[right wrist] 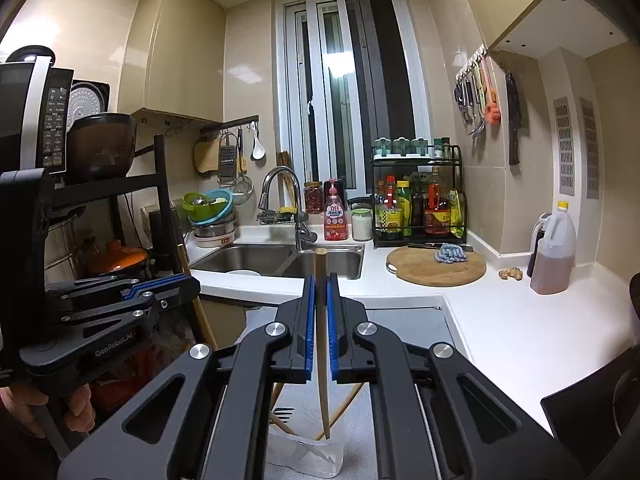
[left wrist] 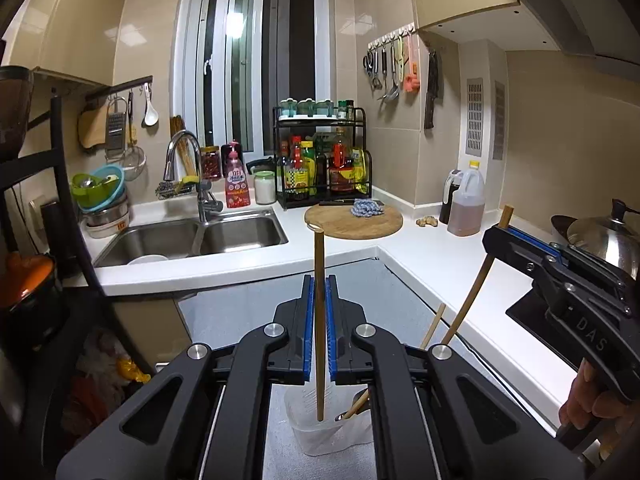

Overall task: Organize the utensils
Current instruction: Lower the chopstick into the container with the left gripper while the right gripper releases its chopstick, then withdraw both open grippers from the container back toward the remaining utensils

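My left gripper [left wrist: 320, 280] is shut on a wooden chopstick [left wrist: 319, 340] that stands upright, its lower tip inside a clear plastic container [left wrist: 332, 438] on the grey surface below. My right gripper [right wrist: 320, 280] is shut on a second chopstick [right wrist: 322, 360], whose tip hangs just over the same container [right wrist: 304, 458]. A fork [right wrist: 284, 414] and other wooden sticks lean in the container. Each view shows the other gripper from the side: the right gripper [left wrist: 496, 236] with its stick slanting down, the left gripper [right wrist: 188, 280] at the left edge.
A white L-shaped counter [left wrist: 432, 264] carries a double sink [left wrist: 192, 236], a round wooden board [left wrist: 354, 222] with a blue cloth, a bottle rack [left wrist: 324, 160] and an oil jug [left wrist: 466, 204]. A wok lid [left wrist: 604, 236] sits on the stove; a black shelf [right wrist: 120, 184] stands left.
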